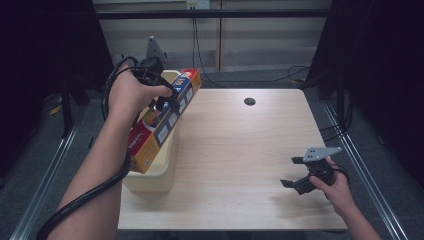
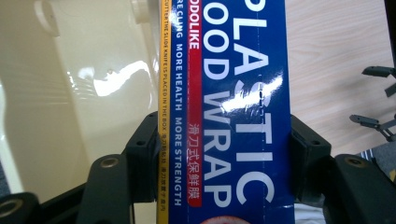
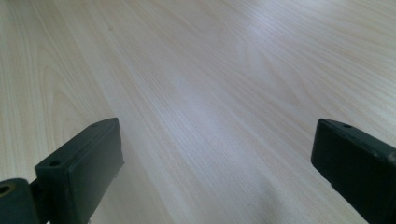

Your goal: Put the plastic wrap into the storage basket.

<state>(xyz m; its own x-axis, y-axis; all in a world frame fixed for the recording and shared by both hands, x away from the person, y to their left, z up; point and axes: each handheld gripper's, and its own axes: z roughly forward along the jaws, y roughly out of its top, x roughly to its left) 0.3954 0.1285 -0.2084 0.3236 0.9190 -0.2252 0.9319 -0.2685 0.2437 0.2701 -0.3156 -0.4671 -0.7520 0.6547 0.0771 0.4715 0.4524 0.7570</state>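
left forearm [image 1: 95, 175]: comes in from the bottom left of the high view, raised over the table's left edge, black cable trailing below it.
left hand [image 1: 127, 92]: wrapped round the left gripper's body, lifted above the tub.
left gripper [image 1: 167, 102]: pointed down and to the right in the high view; in the left gripper view [image 2: 217, 161], jaws pinching the plastic food wrap box across its width, one pad on each long side.
plastic food wrap box [image 1: 165, 122]: long, narrow carton, blue face with white lettering, red band and yellow edge in the left gripper view [image 2: 229, 93]; tilted in the high view, far end up near the table's back left corner, near end low over the tub; whether the low end touches the tub cannot be told.
tub [image 1: 152, 177]: cream plastic, at the table's left edge, below and partly behind the box; glossy cream wall seen left of the box in the left gripper view [image 2: 70, 93].
table [image 1: 240, 150]: pale wood grain; small dark round hole [image 1: 249, 101] near the back edge, well apart from both grippers.
right gripper [image 1: 292, 172]: low over the table's front right part, pointed left, grey three-cornered plate on top; in the right gripper view [image 3: 212, 163], jaws spread wide with bare wood between them.
right hand [image 1: 337, 187]: grips the right gripper from the bottom right, well apart from the box.
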